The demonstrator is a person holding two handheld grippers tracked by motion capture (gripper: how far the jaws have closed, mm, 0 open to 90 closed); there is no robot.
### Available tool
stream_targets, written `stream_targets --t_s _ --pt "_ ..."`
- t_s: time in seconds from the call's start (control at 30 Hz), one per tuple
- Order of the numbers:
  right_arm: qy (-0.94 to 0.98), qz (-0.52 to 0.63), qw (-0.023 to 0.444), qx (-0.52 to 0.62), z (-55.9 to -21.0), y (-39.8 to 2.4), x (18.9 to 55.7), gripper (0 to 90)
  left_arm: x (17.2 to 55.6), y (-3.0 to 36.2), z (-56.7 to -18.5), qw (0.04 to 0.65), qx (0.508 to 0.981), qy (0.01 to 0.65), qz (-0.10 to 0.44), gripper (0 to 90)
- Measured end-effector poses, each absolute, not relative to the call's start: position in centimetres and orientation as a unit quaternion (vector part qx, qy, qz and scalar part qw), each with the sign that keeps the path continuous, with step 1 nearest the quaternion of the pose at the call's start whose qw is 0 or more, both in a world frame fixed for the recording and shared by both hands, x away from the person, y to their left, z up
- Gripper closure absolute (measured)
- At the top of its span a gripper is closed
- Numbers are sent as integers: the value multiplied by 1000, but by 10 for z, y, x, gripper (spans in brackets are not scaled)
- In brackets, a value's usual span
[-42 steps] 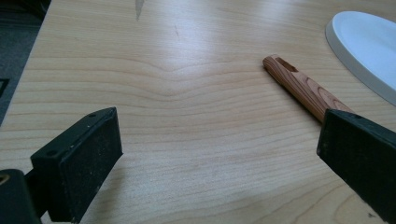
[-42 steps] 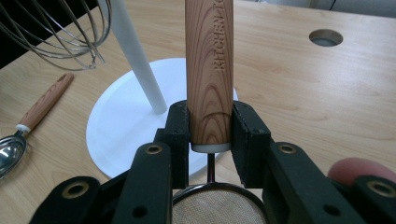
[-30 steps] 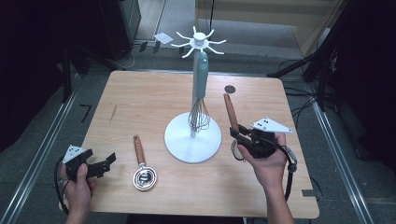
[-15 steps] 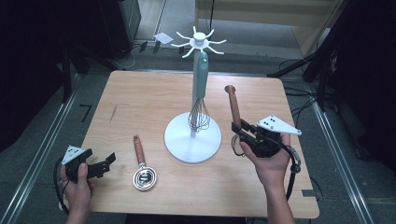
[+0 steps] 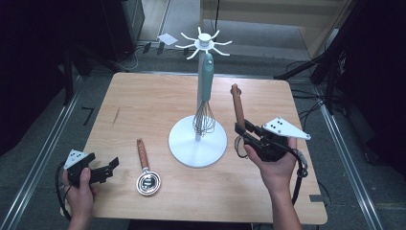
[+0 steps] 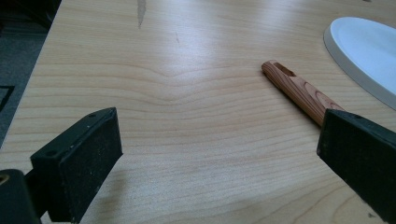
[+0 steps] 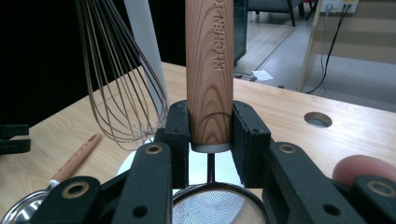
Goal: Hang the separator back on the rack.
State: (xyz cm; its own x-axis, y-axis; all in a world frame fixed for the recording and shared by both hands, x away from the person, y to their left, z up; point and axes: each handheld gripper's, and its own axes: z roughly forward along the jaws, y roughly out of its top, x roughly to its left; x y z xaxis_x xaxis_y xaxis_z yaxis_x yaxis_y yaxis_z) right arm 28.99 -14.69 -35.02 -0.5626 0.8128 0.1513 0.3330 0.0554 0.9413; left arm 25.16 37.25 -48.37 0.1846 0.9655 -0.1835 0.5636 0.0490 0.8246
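My right gripper (image 5: pixel 240 132) (image 7: pixel 211 135) is shut on the wooden handle (image 5: pixel 236 103) (image 7: pixel 210 60) of a mesh strainer (image 7: pixel 217 207), held right of the rack with the handle pointing up and away. A white utensil rack (image 5: pixel 204 40) rises from its round base (image 5: pixel 191 148) at the table's middle. From it hangs a teal-handled whisk (image 5: pixel 204 117) (image 7: pixel 126 93). A second wooden-handled metal utensil (image 5: pixel 141 153) (image 6: pixel 299 91) (image 7: pixel 74 158) lies flat, left of the base. My left gripper (image 5: pixel 111 168) (image 6: pixel 219 149) stands open near the front left corner, nothing between its jaws.
The wooden table (image 5: pixel 143 105) has a round hole (image 7: pixel 317 119) toward the back right. Dark equipment and cables surround the table. A white paper (image 5: pixel 167 38) lies on the floor behind it. Bare wood stretches across the back left.
My right hand has shifted slightly to the right with the strainer, and its handle now stands a bit more upright. The left gripper has stayed put.
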Motion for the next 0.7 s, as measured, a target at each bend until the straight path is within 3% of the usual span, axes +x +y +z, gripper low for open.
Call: stream_targets --t_s 0.7 --pt "684 575 230 386 -332 -138 293 715 251 372 -484 421 647 589 239 1"
